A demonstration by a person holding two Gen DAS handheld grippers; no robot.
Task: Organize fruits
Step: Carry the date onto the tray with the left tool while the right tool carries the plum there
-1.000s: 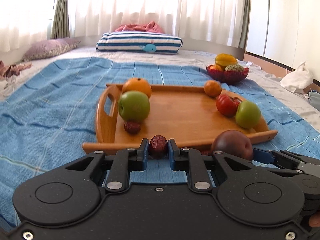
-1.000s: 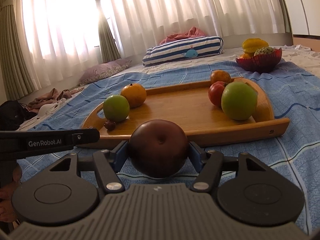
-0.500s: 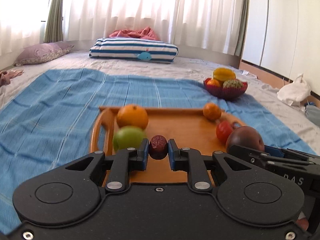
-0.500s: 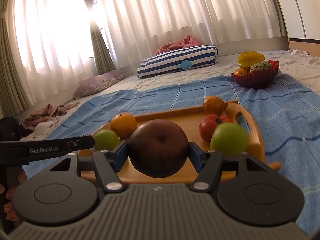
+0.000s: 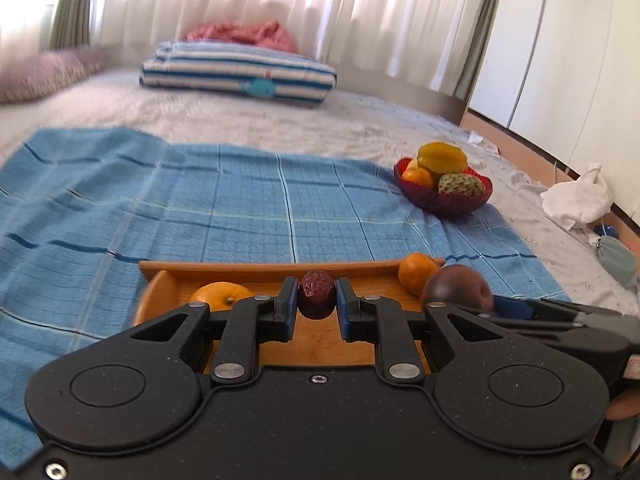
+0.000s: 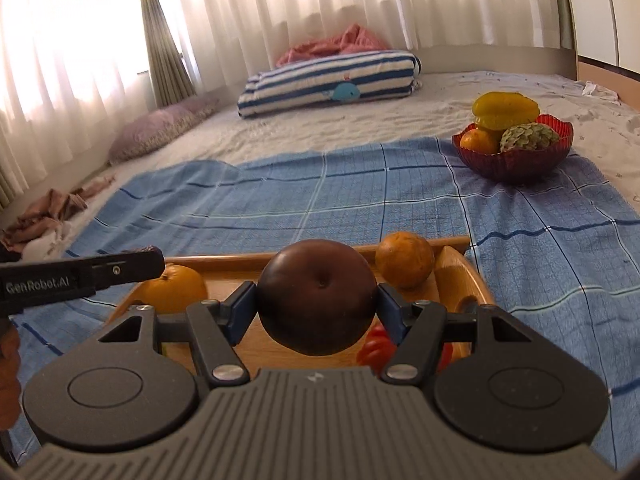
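My left gripper (image 5: 317, 300) is shut on a small wrinkled red date (image 5: 316, 294), held above the wooden tray (image 5: 248, 270). My right gripper (image 6: 316, 308) is shut on a large dark brown round fruit (image 6: 316, 296), also over the tray (image 6: 456, 268); the same fruit (image 5: 456, 286) shows at the right of the left wrist view. On the tray lie a big orange (image 5: 222, 292), a small orange (image 5: 416, 272) at the far right corner, and a red fruit (image 6: 376, 350) half hidden under my right gripper.
The tray sits on a blue checked blanket (image 5: 200, 200) spread over a bed. A red bowl (image 6: 516, 160) with a starfruit, an orange and a custard apple stands at the far right. A striped pillow (image 5: 240, 72) and curtains lie beyond. White cloth (image 5: 580, 200) lies at the right.
Both grippers have risen and moved forward over the tray with their fruits still gripped. The green apples and the tray's near edge have dropped out of sight beneath them.
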